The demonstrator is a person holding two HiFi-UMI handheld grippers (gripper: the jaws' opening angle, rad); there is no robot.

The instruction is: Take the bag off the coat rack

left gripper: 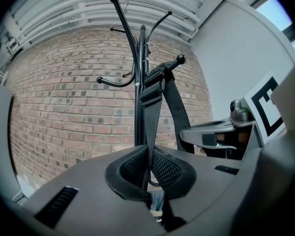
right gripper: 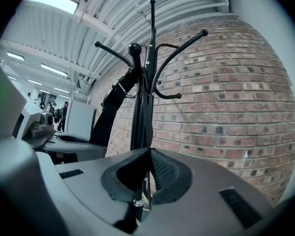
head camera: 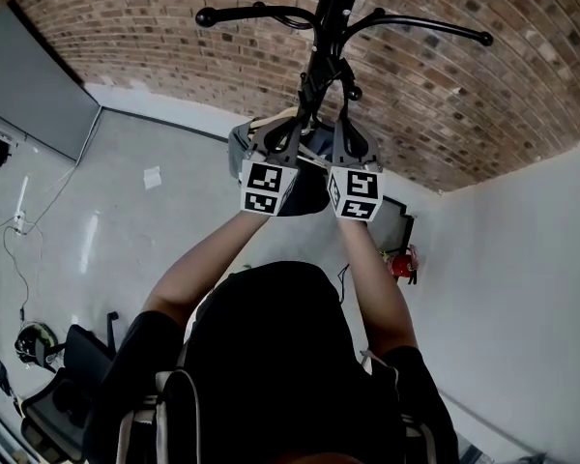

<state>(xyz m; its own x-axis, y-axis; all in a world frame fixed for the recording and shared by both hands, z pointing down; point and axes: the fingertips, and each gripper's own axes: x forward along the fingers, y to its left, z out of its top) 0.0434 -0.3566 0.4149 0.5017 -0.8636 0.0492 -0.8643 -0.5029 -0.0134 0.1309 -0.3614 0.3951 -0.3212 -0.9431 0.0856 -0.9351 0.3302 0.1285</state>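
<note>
Left gripper: jaws clamped on the bag's webbing strap.
Right gripper: jaws pinched together on a strap seen edge-on.
Bag: hangs against the coat rack pole, with the strap looped over a peg at 1 o'clock.
Progress: both grips are taken; the lift off the peg is not yet done.
Hidden: the bag body sits mostly behind the grippers and is absent from both gripper views.
</note>
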